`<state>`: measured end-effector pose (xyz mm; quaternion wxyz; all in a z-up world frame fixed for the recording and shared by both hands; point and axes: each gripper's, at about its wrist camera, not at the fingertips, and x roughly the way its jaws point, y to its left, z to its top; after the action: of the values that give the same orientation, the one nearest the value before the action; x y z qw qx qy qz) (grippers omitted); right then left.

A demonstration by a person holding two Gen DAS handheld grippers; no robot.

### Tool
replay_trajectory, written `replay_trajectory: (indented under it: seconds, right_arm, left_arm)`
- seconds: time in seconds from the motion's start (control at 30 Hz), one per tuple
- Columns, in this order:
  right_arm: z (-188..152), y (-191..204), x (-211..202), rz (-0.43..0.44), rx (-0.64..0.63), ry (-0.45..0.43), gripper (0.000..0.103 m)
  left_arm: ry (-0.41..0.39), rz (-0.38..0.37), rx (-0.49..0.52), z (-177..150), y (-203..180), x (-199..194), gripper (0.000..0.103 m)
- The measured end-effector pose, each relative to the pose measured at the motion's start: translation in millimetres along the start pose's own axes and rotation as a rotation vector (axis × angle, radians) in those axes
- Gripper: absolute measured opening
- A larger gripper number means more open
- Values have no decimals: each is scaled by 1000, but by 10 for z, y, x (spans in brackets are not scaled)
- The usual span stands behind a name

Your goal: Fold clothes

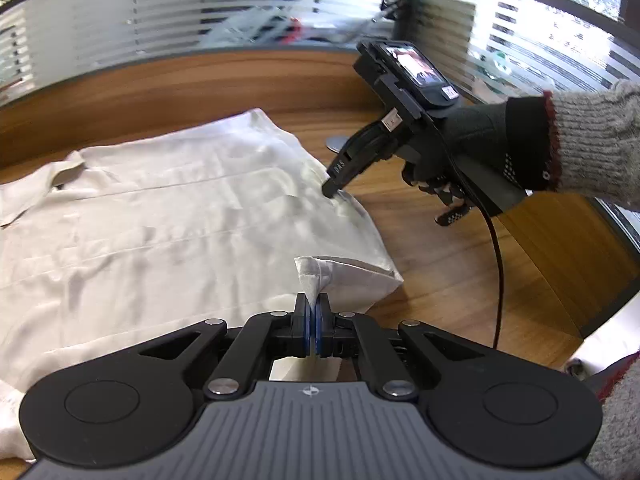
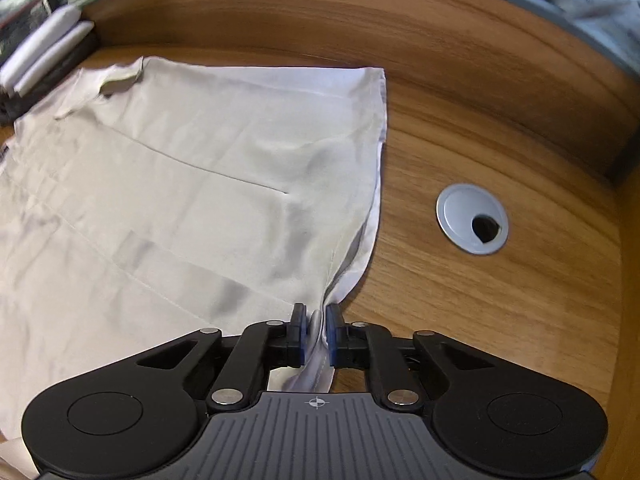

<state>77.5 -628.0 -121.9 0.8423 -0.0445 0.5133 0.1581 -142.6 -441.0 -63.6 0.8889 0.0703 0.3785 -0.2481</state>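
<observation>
Left wrist view, cream shirt (image 1: 160, 208) spread flat on the wooden counter (image 1: 460, 260), left tongs (image 1: 312, 320) pinching its lifted corner, right tongs (image 2: 316, 332) clamped on its edge near the grommet (image 2: 472, 219).

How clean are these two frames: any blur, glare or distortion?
Left wrist view: sharp, fisheye bends the desk edge, glare streaks the glass partition. Right wrist view: top corners smeared with blur, shirt slightly soft, grommet crisp.

A brown wood-grain table (image 2: 460, 128) carries a round silver cable grommet (image 2: 472, 219) with a dark hole, backed by striped frosted glass partition panels (image 1: 120, 28), two white rolled pads (image 2: 44, 52) at one corner.
</observation>
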Motion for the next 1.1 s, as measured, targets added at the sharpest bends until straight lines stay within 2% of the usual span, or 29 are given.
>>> replay_trajectory:
  seconds: [0.17, 0.4, 0.63, 0.77, 0.9, 1.1]
  right_arm:
    - [97, 53, -59, 15, 61, -22, 9]
    - [576, 359, -194, 157, 144, -71, 9]
    - [1202, 1078, -1, 212, 48, -94, 9]
    - [1478, 1547, 185, 215, -52, -80, 9]
    - [1602, 1955, 392, 204, -150, -47, 9]
    - [1595, 2473, 636, 189, -293, 10, 9]
  left_arm:
    - [-51, 94, -95, -109, 108, -213, 2]
    - [-122, 273, -283, -303, 348, -553, 2]
    - [-156, 424, -517, -539, 630, -831, 2]
    - [-140, 442, -706, -734, 835, -864, 2]
    - [-121, 457, -896, -930, 1040, -894, 2]
    - [-95, 443, -1067, -1175, 1197, -914, 2]
